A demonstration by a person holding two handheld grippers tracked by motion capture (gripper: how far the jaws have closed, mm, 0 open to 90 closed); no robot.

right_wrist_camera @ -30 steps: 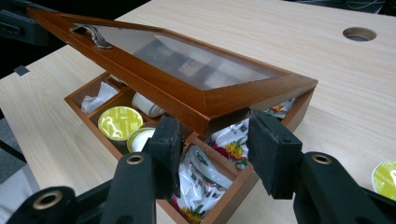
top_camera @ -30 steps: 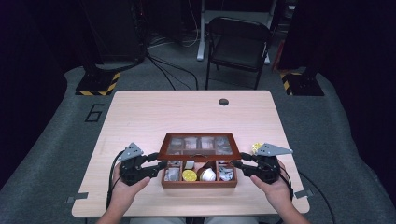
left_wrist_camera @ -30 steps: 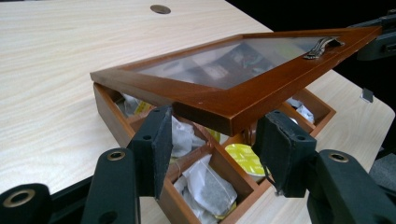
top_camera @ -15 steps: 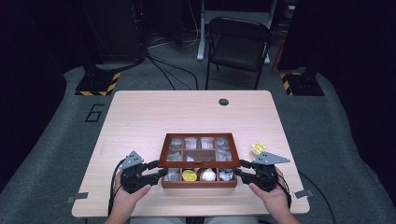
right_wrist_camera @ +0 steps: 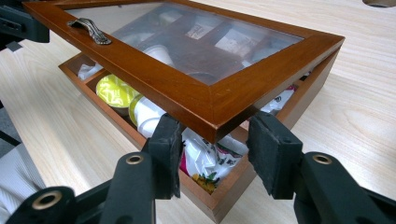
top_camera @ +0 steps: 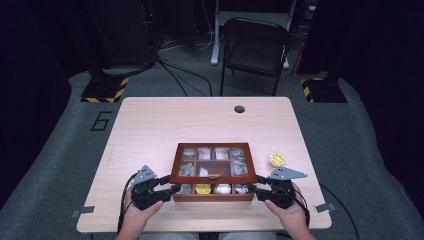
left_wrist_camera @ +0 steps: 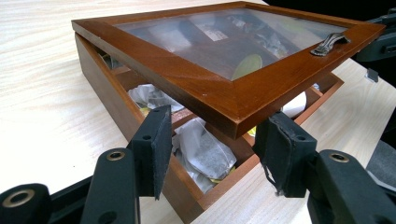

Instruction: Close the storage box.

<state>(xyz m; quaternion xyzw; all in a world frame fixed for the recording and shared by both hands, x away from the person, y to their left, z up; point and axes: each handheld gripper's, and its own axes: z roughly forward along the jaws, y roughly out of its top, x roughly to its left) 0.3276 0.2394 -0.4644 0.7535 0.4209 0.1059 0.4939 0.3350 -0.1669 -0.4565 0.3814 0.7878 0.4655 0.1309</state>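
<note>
Lid [left_wrist_camera: 233,88] of wooden box [top_camera: 214,172], 6 o'clock on surface [top_camera: 150,130]: I hold front corners, left gripper [left_wrist_camera: 212,144] and right gripper [right_wrist_camera: 212,154] each clamped on one. Lower than second ago, gap remains. Judge closing nearly done.

Packets [top_camera: 215,154] beneath the glass lid [top_camera: 214,164] too small and blurred to identify from above.
</note>
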